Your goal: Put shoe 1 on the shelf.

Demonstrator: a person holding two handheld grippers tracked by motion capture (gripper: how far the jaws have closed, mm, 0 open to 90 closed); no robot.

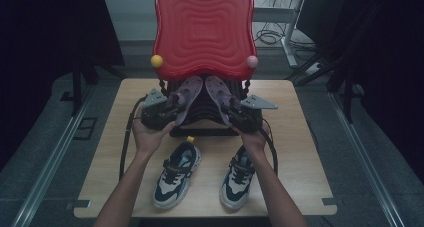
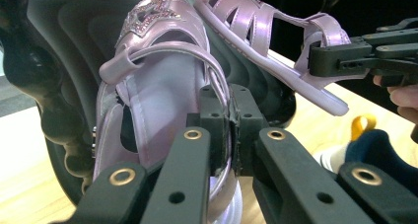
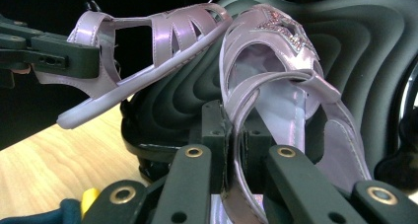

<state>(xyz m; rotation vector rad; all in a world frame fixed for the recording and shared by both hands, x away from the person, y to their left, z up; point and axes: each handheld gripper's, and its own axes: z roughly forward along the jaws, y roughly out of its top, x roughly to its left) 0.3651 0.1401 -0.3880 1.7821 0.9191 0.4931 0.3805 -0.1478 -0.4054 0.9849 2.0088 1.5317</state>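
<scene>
Left claw (image 2: pixel 230 130) is clamped on the left sandal's (image 2: pixel 162 86) side; right claw (image 3: pixel 235 135) pinches the right sandal's (image 3: pixel 286 95) strap. Both sandals are held up against the dark stand (image 1: pixel 200 119), toes nearly touching, above the sneakers (image 1: pixel 176 174) on the tabletop (image 1: pixel 295 152).

two sneakers (image 1: pixel 177 173), red chair (image 1: pixel 204 29)

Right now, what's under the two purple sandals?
A black ridged stand is under the left sandal and right sandal, below the red tray. The stand's base is covered.

Two purple sandals (image 1: pixel 189 91), two sneakers (image 1: pixel 176 173), one chair (image 1: pixel 204 27).
</scene>
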